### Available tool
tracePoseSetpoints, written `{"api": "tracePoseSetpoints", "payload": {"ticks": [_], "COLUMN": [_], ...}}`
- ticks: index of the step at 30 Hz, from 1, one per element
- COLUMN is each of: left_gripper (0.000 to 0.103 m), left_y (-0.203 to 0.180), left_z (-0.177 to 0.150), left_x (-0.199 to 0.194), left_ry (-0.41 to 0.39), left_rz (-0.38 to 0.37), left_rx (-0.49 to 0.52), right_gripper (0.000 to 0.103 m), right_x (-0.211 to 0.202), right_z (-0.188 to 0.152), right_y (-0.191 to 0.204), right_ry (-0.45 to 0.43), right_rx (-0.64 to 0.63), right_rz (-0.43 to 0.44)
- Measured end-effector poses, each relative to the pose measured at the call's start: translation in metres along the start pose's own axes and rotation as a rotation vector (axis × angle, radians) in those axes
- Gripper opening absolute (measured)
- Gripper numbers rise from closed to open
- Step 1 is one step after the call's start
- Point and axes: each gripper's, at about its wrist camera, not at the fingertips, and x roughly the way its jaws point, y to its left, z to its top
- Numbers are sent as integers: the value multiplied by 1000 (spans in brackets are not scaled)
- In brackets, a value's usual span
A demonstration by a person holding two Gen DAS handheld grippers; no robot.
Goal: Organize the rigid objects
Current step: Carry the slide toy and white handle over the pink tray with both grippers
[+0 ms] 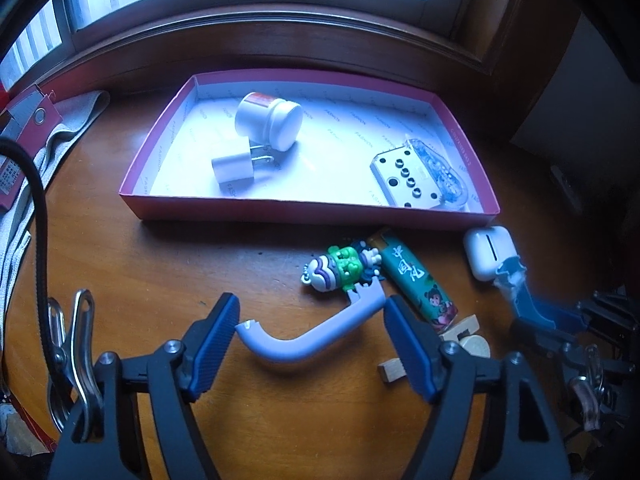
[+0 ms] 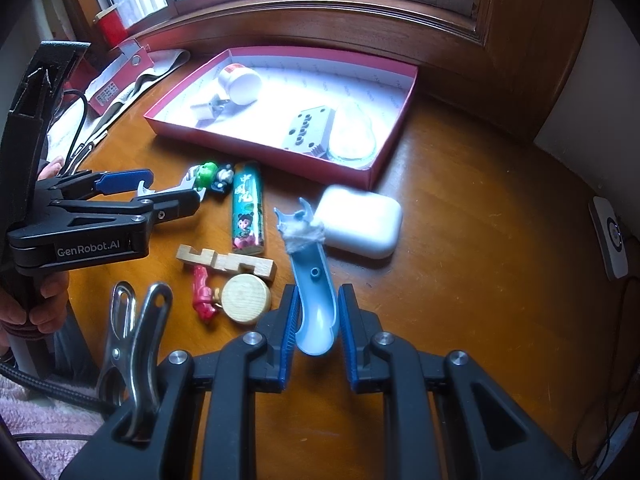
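On the wooden table [image 1: 160, 264] near the window stands one shallow red box [image 1: 280, 206]. Inside it are four things: at the left one white jar [image 1: 268, 120] lying on its side and one white plug [image 1: 234, 168] just before it, at the right one grey metal plate with holes [image 1: 408, 180] touching one clear oval piece [image 1: 440, 168].

Before the box, from left to right, lie one green figure keychain [image 1: 340, 268], one green lighter [image 1: 416, 284] and one white earbud case [image 1: 490, 252]. Nearer are two wooden pieces, a notched block [image 2: 226, 260] and a round disc [image 2: 245, 298], and one pink figure [image 2: 202, 294].

Two curved plastic handles are there. One lilac handle [image 1: 304, 340] lies between the widely spread fingers of the left gripper [image 1: 310, 344]. The right gripper [image 2: 318, 320] pinches one light blue handle [image 2: 314, 304], whose tip touches the earbud case.
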Motion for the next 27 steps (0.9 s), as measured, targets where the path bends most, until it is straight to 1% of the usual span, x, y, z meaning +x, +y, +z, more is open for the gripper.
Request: {"api": "tracePoseSetpoints", "payload": {"ticks": [11, 27], "left_gripper": [78, 78], "left_y": [12, 30], "left_z": [0, 14], "left_x": [-19, -40], "left_ry": [-31, -72], "left_rz": [29, 42], "left_rx": [-34, -68], "right_gripper": [21, 21], "right_x": [-8, -13], "right_z": [3, 26], "right_y": [8, 22], "right_ry": [-18, -44], "right_rx": [-6, -14], "right_rz": [17, 43]}}
